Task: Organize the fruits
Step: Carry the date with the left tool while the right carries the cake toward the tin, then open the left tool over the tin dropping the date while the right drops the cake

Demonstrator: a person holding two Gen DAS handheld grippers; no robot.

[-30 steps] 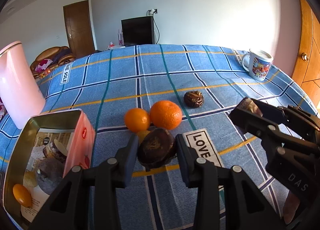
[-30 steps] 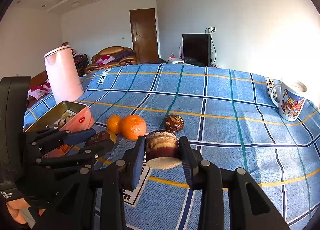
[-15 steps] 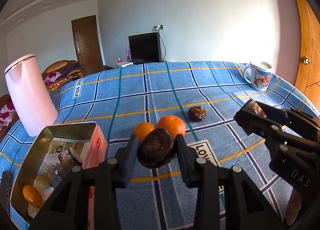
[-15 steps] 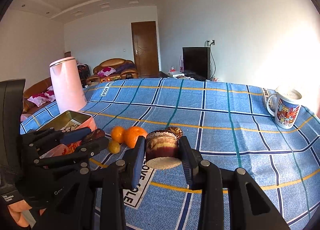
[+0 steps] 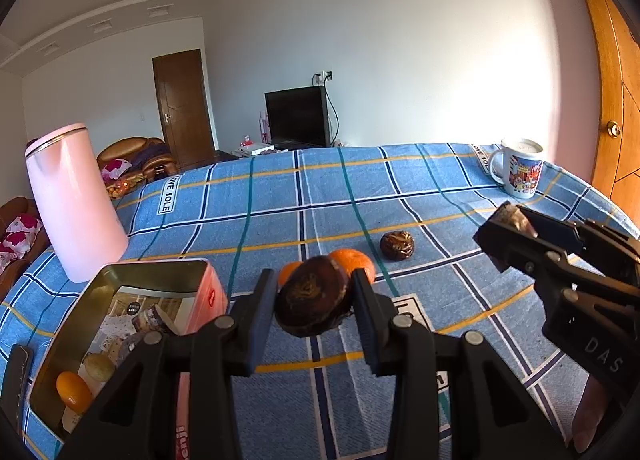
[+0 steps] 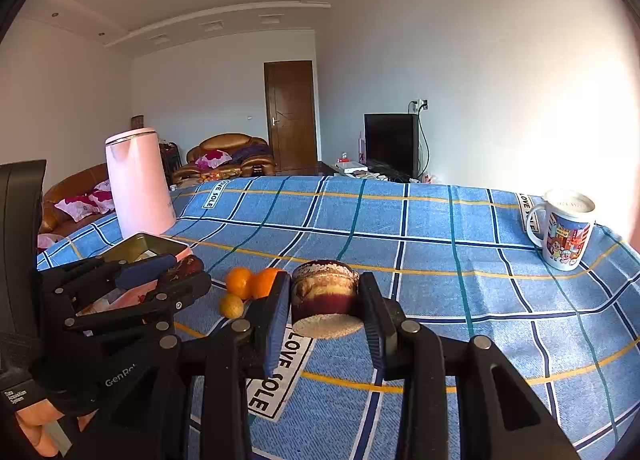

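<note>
Holding both grippers level above the blue tablecloth (image 5: 460, 187), your left gripper (image 5: 314, 306) clamps a dark wrinkled fruit (image 5: 312, 302); your right gripper (image 6: 325, 302) clamps a halved purple fruit (image 6: 325, 300).

Dark brown wrinkled fruit (image 5: 312, 302) held off cloth between left gripper (image 5: 314, 310) fingers. Cut purple-skinned half fruit (image 6: 325, 303), pale flesh down, clamped in right gripper (image 6: 325, 310). Two oranges (image 6: 239, 281) touching mid-table, small yellow fruit (image 6: 231, 306) just nearer. Dark fruit (image 5: 397, 245) right of them. Open tin (image 5: 120, 284) near left, holding small orange fruit (image 5: 73, 391).
</note>
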